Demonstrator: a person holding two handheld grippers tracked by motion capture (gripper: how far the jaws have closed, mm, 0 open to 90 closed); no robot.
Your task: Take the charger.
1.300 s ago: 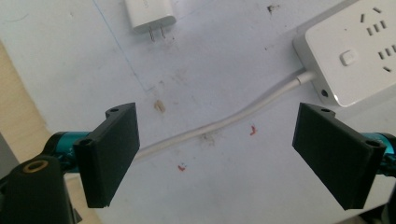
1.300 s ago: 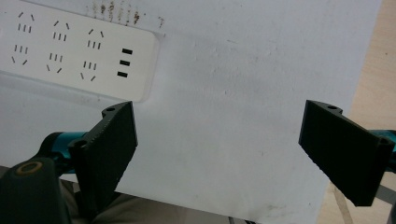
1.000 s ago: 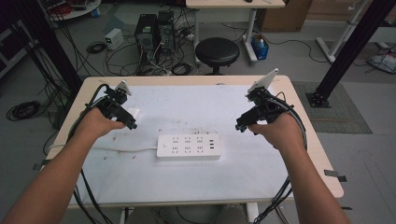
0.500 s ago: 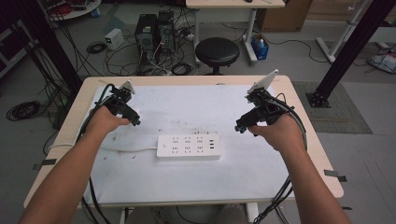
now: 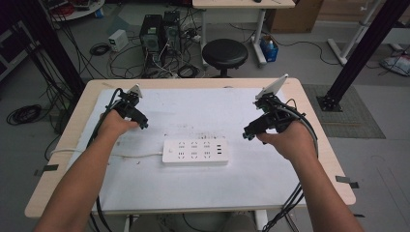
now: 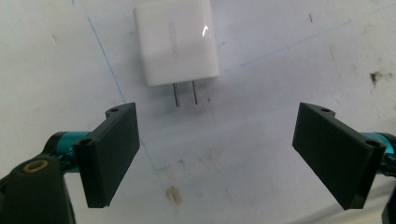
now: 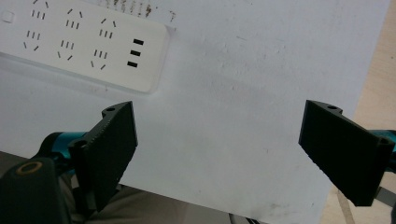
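Charger (image 6: 176, 41), a white plug-in block, is seen lying flat on the white sheet (image 6: 261, 154) just ahead of the left gripper (image 6: 217, 156), its two prongs pointed back toward the gap between the widely spread jaws; nothing is pinched. The right gripper (image 7: 217, 154) is likewise held spread and empty above the sheet. A white power strip (image 5: 195, 152) is laid at mid-table (image 5: 309, 99), between the two hands.
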